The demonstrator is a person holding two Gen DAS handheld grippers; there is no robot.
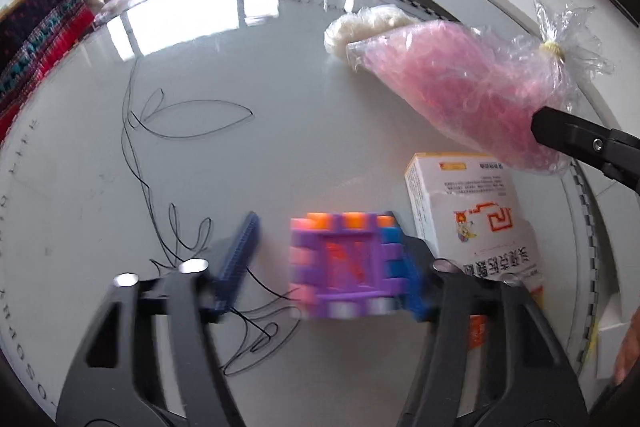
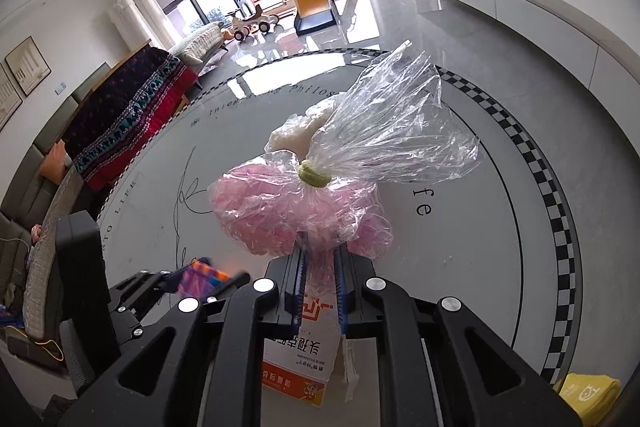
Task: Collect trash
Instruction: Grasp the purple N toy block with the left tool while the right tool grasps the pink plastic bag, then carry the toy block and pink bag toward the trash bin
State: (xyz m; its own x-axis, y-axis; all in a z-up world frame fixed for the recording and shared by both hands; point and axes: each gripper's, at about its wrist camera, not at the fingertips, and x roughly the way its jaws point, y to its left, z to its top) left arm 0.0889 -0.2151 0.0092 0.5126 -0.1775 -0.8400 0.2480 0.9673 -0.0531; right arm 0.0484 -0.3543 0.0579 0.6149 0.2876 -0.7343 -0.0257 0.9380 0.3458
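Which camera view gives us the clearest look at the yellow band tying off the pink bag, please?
The right wrist view: the yellow band sits near centre, facing the camera, cinching the pink bag. In the left wrist view it appears small, out near the right edge.

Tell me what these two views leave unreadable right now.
- Purple block toy, left wrist view: motion blur smears it; whether the left jaws touch it is unclear.
- White carton, right wrist view: mostly hidden behind the right gripper.
- Pink bag: contents unidentifiable through crinkled plastic.
- Yellow item: cut off by frame edge.
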